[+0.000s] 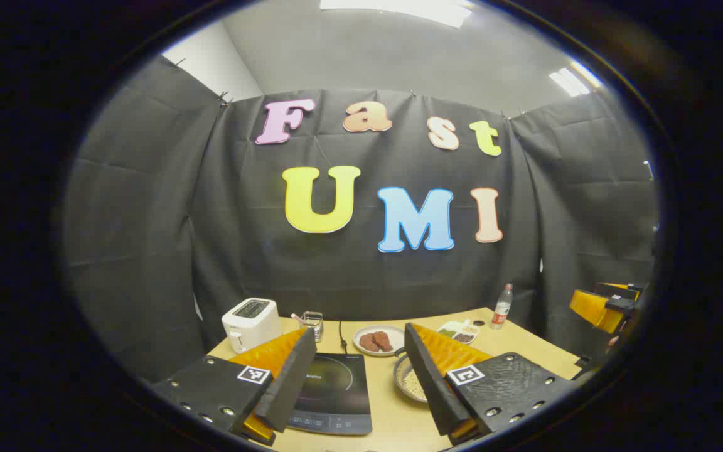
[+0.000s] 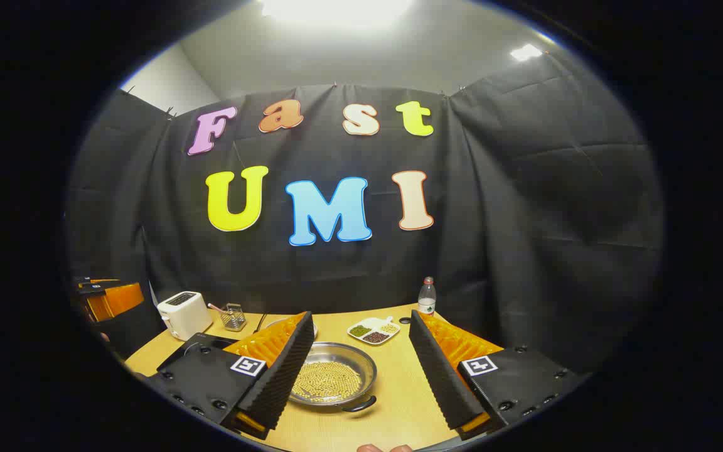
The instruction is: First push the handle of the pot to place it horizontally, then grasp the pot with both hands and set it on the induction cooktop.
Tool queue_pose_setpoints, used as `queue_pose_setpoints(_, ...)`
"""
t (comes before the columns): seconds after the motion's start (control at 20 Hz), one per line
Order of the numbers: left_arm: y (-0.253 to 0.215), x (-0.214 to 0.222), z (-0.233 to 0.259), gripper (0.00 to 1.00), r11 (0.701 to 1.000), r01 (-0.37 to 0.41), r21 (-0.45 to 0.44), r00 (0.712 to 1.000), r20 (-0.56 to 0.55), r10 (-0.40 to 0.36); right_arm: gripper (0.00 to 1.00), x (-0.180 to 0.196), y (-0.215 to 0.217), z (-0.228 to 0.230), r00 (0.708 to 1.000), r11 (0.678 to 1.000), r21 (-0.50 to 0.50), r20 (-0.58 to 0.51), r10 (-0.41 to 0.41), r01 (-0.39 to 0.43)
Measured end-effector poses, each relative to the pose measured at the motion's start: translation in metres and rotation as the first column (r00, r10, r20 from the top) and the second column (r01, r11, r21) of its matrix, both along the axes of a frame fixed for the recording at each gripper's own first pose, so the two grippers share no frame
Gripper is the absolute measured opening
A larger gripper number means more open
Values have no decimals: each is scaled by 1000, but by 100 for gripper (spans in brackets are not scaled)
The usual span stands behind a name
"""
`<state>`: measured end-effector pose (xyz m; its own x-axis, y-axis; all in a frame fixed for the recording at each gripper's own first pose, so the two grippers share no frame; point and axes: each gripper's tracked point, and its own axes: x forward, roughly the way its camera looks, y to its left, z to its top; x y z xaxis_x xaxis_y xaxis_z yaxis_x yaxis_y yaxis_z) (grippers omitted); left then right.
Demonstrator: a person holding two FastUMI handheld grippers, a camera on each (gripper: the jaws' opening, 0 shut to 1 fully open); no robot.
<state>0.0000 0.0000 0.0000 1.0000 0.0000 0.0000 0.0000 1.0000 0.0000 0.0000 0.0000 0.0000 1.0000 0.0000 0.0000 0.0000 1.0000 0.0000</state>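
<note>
Both grippers hang spread wide, holding nothing. Left gripper [image 1: 355, 376] hovers over the induction cooktop [image 1: 335, 392], with the pot [image 1: 407, 378] at its 3 o'clock. Right gripper [image 2: 358, 370] frames the pot [image 2: 334, 381]: a shallow steel pan of pale beans on the table [image 2: 399, 402], its dark handle [image 2: 359, 405] at 5 o'clock.

left gripper [image 1: 361, 376]: two wedge-shaped jaws with ribbed inner faces | black mounting plates with round screw holes and glossy screws | a square black-and-white marker tag on each plate | right gripper [image 2: 358, 370]: same build, ribbed wedge jaws, black screw-studded plates, square tags | fingertip at bottom edge of right gripper view
</note>
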Motion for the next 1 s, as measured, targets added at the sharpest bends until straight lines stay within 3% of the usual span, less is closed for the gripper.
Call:
queue_pose_setpoints(0.65, 22, -11, -7, 86, 1000, 4, 8, 1000, -7, -4, 98, 6, 7, -4, 999, 999, -2, -43, -32, 32)
queue_pose_setpoints(1.0, 33, -11, -17, 87, 1000, -1, -10, 1000, -23, 1, 98, 12, 20, -17, 993, 1000, 9, -115, 0, 1)
